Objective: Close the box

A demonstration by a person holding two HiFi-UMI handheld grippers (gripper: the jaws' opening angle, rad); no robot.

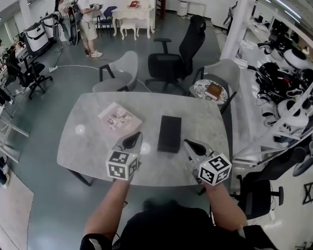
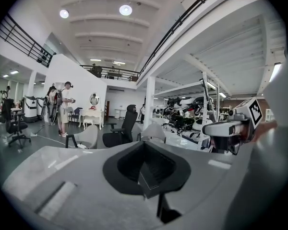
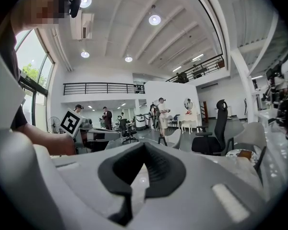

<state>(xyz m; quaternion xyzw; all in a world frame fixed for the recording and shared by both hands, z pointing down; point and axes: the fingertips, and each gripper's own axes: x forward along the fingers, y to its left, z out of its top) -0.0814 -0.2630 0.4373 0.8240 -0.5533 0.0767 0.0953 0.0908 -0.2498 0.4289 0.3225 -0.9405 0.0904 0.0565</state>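
A black rectangular box lies flat on the grey marble table, with its lid down. My left gripper hovers over the table's near edge, just left of the box, shut with nothing in it. My right gripper hangs just right of the box's near end, also shut and empty. Neither touches the box. In the left gripper view the closed jaws point out over the room, and the right gripper shows beside them. The right gripper view shows its shut jaws and the left gripper.
A flat pink box with small pictures lies on the table left of the black one. Grey chairs and a black office chair stand beyond the table. A small round table holds a book. Equipment racks line the right side.
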